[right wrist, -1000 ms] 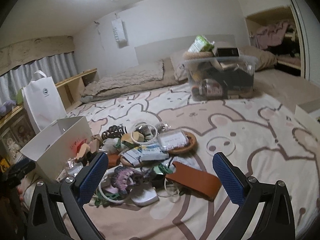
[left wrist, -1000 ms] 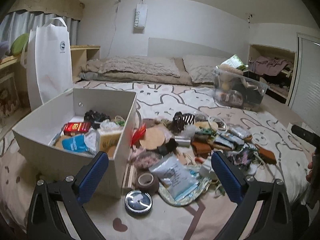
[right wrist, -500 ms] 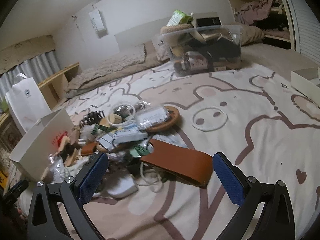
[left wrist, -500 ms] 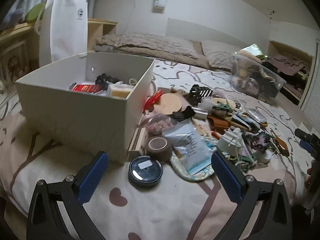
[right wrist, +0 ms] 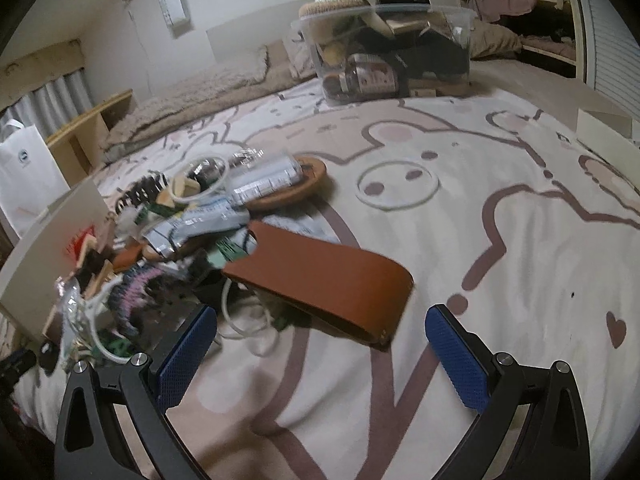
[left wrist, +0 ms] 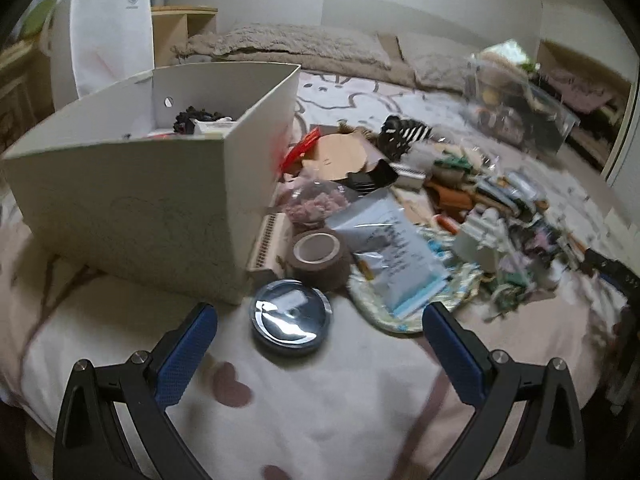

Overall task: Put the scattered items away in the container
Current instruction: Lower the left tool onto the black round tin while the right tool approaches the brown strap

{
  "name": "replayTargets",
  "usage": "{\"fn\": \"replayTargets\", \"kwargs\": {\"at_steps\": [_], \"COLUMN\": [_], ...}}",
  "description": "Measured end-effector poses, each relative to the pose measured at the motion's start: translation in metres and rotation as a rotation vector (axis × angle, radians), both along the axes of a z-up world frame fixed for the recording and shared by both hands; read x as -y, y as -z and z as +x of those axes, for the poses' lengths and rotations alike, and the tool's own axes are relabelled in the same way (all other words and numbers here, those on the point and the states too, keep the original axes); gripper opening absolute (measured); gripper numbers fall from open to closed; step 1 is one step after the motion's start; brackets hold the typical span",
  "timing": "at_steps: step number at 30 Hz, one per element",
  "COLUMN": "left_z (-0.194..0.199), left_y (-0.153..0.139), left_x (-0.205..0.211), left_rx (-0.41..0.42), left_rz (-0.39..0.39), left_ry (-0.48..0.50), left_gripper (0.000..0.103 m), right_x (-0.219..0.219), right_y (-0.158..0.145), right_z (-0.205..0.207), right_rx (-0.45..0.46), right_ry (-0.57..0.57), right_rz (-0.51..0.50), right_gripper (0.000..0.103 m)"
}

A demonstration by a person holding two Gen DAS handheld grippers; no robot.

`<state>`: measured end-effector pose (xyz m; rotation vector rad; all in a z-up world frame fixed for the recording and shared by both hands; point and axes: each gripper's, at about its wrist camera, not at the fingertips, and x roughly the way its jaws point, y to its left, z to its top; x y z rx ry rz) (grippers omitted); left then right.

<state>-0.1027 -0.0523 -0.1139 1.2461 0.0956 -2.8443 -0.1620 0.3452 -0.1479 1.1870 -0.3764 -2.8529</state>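
A white cardboard box stands on the bed with a few items inside; its wall also shows at the left of the right wrist view. Beside it lies a heap of scattered things: a round dark tin, a brown tape roll, a plastic pouch. My left gripper is open, low over the sheet just in front of the tin. My right gripper is open, close before a brown leather case at the heap's near edge.
A clear plastic bin full of items stands farther back on the bed. A white paper bag stands behind the box by wooden shelves. A white box corner sits at the right edge. Pillows line the headboard.
Both grippers have dropped lower and moved forward toward the heap. The tin and the brown case now sit much nearer the fingers. Both stay open.
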Motion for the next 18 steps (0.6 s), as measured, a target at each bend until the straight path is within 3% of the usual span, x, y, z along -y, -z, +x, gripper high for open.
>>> {"fn": "replayTargets", "kwargs": {"at_steps": [7, 14, 18], "left_z": [-0.014, -0.021, -0.029], "left_y": [0.010, 0.022, 0.026], "left_x": [0.013, 0.011, 0.014], "left_rx": [0.077, 0.134, 0.158], "left_rz": [0.039, 0.108, 0.124], "left_ry": [0.028, 0.090, 0.092], "left_gripper": [0.103, 0.101, 0.098], "right_x": [0.003, 0.016, -0.002], "right_y": [0.007, 0.013, 0.013], "right_z": [-0.001, -0.013, -0.023], "right_rx": [0.040, 0.114, 0.129], "right_ry": [0.008, 0.022, 0.061], "right_rz": [0.033, 0.259, 0.262], "right_gripper": [0.103, 0.103, 0.103]}}
